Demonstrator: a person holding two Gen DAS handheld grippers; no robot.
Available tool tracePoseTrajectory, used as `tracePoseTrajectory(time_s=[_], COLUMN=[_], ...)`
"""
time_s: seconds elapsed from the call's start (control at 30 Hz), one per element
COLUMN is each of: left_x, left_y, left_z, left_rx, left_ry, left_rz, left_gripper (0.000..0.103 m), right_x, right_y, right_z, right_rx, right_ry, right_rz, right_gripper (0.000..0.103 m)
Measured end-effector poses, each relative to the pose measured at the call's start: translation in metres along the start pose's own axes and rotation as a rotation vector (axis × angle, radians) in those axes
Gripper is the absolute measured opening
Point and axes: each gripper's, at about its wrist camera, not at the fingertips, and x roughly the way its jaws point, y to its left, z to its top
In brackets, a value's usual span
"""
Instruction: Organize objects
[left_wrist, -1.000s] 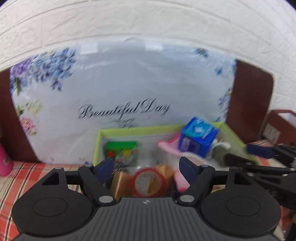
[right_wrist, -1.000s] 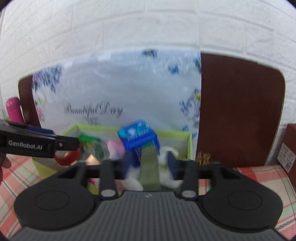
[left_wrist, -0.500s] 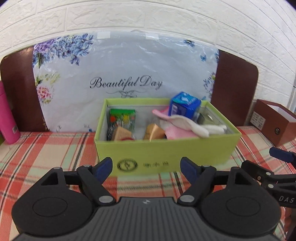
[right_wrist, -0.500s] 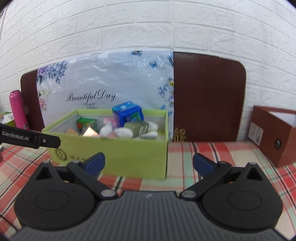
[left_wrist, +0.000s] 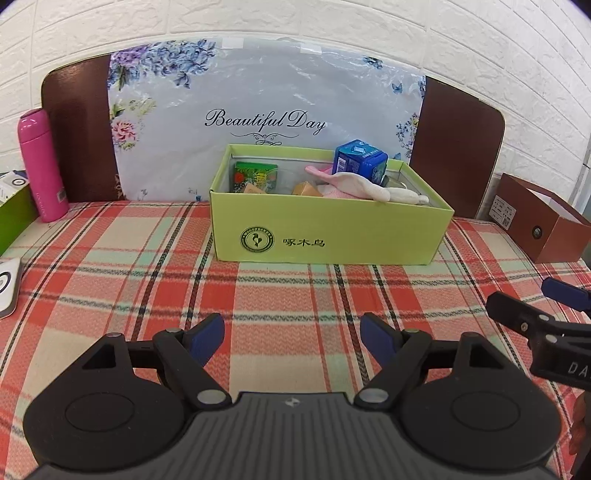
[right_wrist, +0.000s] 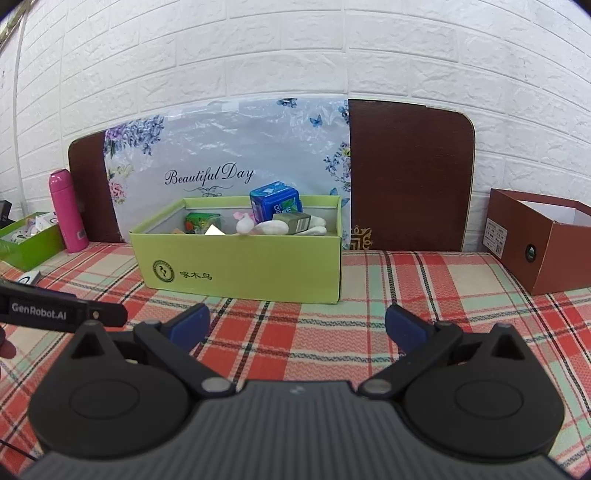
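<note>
A lime-green box (left_wrist: 328, 232) stands on the plaid cloth against the headboard; it also shows in the right wrist view (right_wrist: 240, 266). Inside lie a blue packet (left_wrist: 360, 160), a green packet (left_wrist: 255, 177), white and pink socks (left_wrist: 362, 184), small gold boxes (left_wrist: 306, 190) and an olive box (right_wrist: 291, 221). My left gripper (left_wrist: 293, 338) is open and empty, well in front of the box. My right gripper (right_wrist: 297, 326) is open and empty too, in front of the box; it shows at the right edge of the left wrist view (left_wrist: 532, 306).
A pink bottle (left_wrist: 42, 166) stands at the back left by a darker green box (right_wrist: 29, 243). A brown open box (right_wrist: 539, 240) stands at the right. A white device (left_wrist: 7, 288) lies at the left edge. A floral "Beautiful Day" sheet (left_wrist: 266, 122) covers the brown headboard (right_wrist: 410, 177).
Both grippers have pulled back from over the green box to low above the cloth. The right gripper let go of the olive box, which now lies in the green box, and opened.
</note>
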Motion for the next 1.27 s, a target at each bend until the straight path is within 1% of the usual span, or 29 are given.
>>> tracePoseTrajectory(time_s=[0.13,0.2,0.23,0.43,0.7,0.9,1.07,1.27], left_x=[-0.013,-0.018,-0.020,-0.031,-0.049,-0.055,-0.059,-0.061], left_y=[-0.002,-0.003,-0.004,-0.007,-0.017,-0.020,-0.022,-0.022], left_z=[-0.006,-0.009,-0.011,-0.019,-0.026,-0.029,-0.032,-0.034], left_rx=[0.003,0.008,0.009,0.020,0.060,0.061,0.073,0.056], left_ry=[-0.009,-0.004,0.000,0.008,-0.015,-0.005,-0.020,-0.019], left_rz=[0.014,0.019,0.028,0.087,0.154,0.143,0.151,0.145], left_gripper=[0.084,0.086,0.088,0.088,0.088,0.088,0.089,0.089], right_x=[-0.008,-0.014,-0.017,-0.031,-0.047,-0.057,-0.060,-0.060], right_y=[0.003,0.006,0.007,0.016,0.021,0.023,0.025,0.029], right_z=[0.000,-0.001,-0.002,-0.006,-0.009,-0.010,-0.010,-0.011], right_rx=[0.001,-0.003,-0.005,-0.014,-0.008,-0.019,-0.016,-0.023], right_ry=[0.013,0.013,0.013,0.044,0.050,0.041,0.042,0.047], right_rz=[-0.019,-0.023,-0.024,-0.056,-0.057,-0.048,-0.046,-0.047], right_gripper=[0.103,0.103,0.103,0.103,0.103,0.103,0.103,0.103])
